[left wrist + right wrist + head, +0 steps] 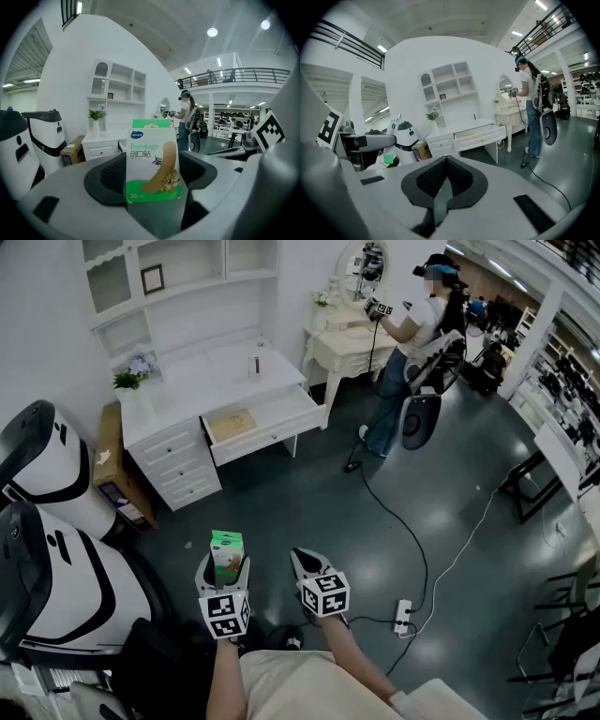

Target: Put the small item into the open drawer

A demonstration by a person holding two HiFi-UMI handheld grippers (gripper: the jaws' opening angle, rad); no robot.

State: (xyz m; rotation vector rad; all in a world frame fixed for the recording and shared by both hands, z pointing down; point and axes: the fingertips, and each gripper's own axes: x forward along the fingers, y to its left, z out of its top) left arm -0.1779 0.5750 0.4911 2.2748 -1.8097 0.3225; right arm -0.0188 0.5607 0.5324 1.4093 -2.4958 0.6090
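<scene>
The left claw (225, 570) is clamped on a bandage box (228, 547), which stands upright between its pads with the printed face toward the claw's own camera; the jaws stand wide around it; the right claw (306, 561) has its jaws pressed together with nothing between them. Both claws are held side by side above the dark floor (309, 502), near each other but apart, pointing ahead toward the white desk; the left forearm (225, 676) and the right forearm (352, 667) reach forward from the bottom of the head view, the right one angled inward. The desk's drawer (274, 434) is pulled out and open, well apart from the box; the desk's surface (211, 371) carries a small potted plant (128, 379); another person (417, 334) stands at a dressing table farther back.
</scene>
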